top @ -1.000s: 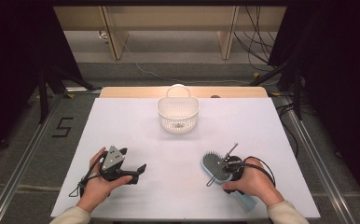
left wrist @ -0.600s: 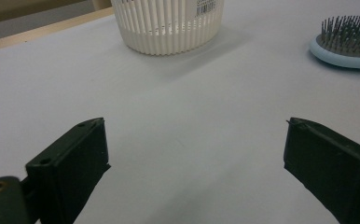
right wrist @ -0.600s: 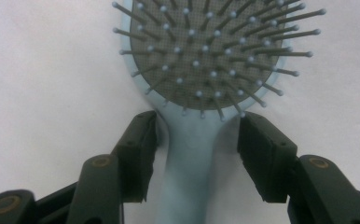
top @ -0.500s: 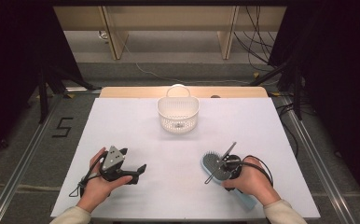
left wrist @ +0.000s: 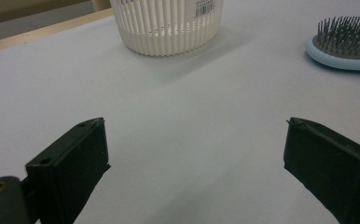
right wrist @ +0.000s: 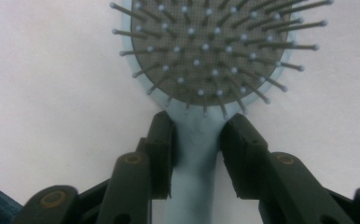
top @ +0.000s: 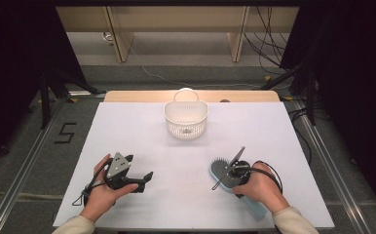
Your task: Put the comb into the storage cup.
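A light blue hairbrush (top: 219,168) (right wrist: 206,51) lies bristles up on the white table, at the front right. My right gripper (top: 229,176) (right wrist: 197,135) sits over its handle, just below the brush head. Its jaws have just been closing, and both pads now press on the neck of the handle from either side. At the front left, my left gripper (top: 140,166) (left wrist: 194,154) rests low over the table. It is open wide with nothing between its fingers, and it points toward the basket and the hairbrush (left wrist: 346,44).
A white slatted basket (top: 186,119) (left wrist: 169,28) with a handle stands at the back middle of the white table cover (top: 142,131). A wooden edge runs behind it. Cables trail from both grippers near the front edge.
The right gripper's jaws have drawn together around the hairbrush's handle. Both hands have stayed where they were, and the brush has not moved.
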Motion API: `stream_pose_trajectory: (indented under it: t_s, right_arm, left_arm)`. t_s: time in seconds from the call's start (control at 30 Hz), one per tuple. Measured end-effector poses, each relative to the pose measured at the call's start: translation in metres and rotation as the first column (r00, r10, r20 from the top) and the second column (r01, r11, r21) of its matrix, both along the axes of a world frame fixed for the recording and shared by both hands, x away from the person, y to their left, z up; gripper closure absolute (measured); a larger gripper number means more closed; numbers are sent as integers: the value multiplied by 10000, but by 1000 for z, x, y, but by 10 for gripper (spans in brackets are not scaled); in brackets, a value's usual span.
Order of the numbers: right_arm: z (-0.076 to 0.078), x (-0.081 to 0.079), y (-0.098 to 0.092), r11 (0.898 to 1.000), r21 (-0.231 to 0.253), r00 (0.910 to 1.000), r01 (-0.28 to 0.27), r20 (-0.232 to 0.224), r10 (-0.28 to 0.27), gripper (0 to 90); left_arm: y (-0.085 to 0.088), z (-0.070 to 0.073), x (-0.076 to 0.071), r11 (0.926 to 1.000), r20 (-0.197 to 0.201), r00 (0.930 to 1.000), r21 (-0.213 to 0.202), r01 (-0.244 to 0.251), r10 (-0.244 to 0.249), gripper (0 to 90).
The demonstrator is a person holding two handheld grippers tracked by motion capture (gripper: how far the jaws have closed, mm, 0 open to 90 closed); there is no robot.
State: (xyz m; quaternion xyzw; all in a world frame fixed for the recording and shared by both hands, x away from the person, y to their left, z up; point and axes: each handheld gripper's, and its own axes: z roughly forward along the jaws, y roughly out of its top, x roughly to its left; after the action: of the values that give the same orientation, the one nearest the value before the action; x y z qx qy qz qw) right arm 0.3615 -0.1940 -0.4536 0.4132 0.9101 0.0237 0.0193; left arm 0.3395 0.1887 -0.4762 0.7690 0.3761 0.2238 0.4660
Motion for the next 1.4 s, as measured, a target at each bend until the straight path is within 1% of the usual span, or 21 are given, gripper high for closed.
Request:
stream_pose_trajectory:
  t_s: [0.33,0.4,0.7,1.03,1.2,1.4]
  right_arm:
    - [0,0,0,9999,-53,9999,159,23,-159,692]
    - [0,-1,0,9997,-11,9997,237,38,-237,696]
    - [1,-1,-2,9995,168,9996,256,86,-258,704]
    - [1,-4,-6,9991,389,9995,183,267,-193,706]
    - [2,-5,-9,9978,588,9989,291,343,-312,706]
    - [4,-7,-13,9971,687,9982,331,475,-364,707]
  left_arm:
    - [0,0,0,10000,0,10000,-2,-12,12,60]
    - [0,0,0,10000,-2,10000,4,-12,12,60]
    - [0,0,0,10000,2,10000,-4,-20,20,60]
    - [0,0,0,10000,-13,10000,-16,-29,29,60]
    - [0,0,1,10000,-30,10000,-16,-9,9,60]
    - [0,0,1,10000,-31,10000,-18,-21,21,60]
